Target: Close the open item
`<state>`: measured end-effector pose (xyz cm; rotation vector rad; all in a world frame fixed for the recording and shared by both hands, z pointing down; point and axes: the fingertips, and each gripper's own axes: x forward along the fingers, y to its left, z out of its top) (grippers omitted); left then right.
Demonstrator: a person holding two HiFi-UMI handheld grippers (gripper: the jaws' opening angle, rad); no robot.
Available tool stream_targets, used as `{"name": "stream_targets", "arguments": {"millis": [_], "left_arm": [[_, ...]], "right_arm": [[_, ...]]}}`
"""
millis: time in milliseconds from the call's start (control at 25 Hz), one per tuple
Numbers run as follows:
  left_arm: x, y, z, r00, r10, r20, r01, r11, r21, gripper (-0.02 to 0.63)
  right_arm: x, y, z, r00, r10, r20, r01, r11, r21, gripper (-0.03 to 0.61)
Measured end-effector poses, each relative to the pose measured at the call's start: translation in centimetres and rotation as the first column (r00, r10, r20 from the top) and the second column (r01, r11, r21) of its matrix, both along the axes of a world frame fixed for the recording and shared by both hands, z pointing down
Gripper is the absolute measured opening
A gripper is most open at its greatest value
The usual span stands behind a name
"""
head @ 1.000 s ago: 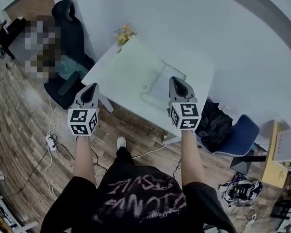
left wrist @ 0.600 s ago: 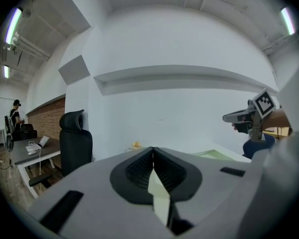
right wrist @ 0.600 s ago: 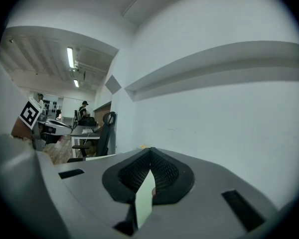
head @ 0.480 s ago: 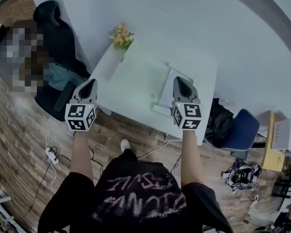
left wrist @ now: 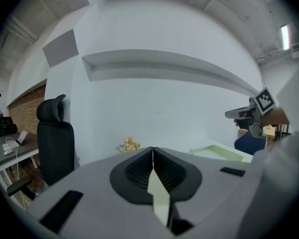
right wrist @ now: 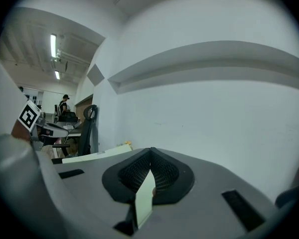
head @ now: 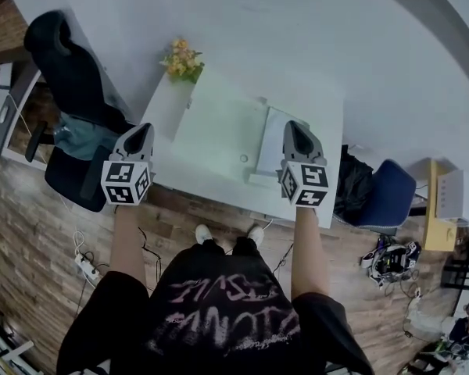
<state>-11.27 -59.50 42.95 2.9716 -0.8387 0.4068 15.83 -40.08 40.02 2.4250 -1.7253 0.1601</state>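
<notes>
A white table (head: 320, 116) stands against the wall with a pale green mat (head: 219, 127) on it. At the mat's right edge sits a white hinged item (head: 275, 141), seemingly a laptop with its lid up; detail is too small to tell. My left gripper (head: 141, 133) hovers at the table's near left corner, shut and empty. Near the table's front edge, my right gripper (head: 295, 129) hangs just right of the white item, also shut and empty. The left gripper view shows the jaws (left wrist: 153, 148) pressed together, and the right gripper view (right wrist: 150, 151) shows the same.
A black office chair (head: 62, 61) stands left of the table. Yellow flowers (head: 180, 59) sit at the table's far left corner. A black bag (head: 352, 182) and a blue chair (head: 388, 198) are to the right. Cables and a power strip (head: 84, 264) lie on the wood floor.
The person has stepped closer to the table, which now lies nearer under both grippers. Both grippers stay shut and keep their spacing.
</notes>
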Motion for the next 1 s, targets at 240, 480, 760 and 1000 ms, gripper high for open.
{"name": "stream_targets", "arguments": {"millis": [240,480,760,1000], "left_arm": [[2.0,-1.4,1.0,0.999,0.028,0.02,-0.028,1.0,-0.01,0.0],[3.8,-2.4,2.7,0.996,0.055,0.068,-0.053,0.998,-0.029,0.0],[5.0,-3.5,5.7,0.988,0.098,0.123,-0.09,0.993,-0.071,0.0],[5.7,-3.8,8.0,0.976,0.151,0.157,-0.133,0.984,-0.115,0.011]], "right_arm": [[1.5,-1.1,0.5,1.0,0.011,0.001,-0.011,1.0,-0.005,0.009],[3.2,-1.9,1.6,1.0,0.017,0.011,-0.017,1.0,-0.023,0.009],[4.3,-2.2,3.8,0.999,0.038,0.03,-0.036,0.998,-0.059,0.009],[4.8,-2.0,5.2,0.998,0.059,0.038,-0.055,0.995,-0.086,0.009]]}}
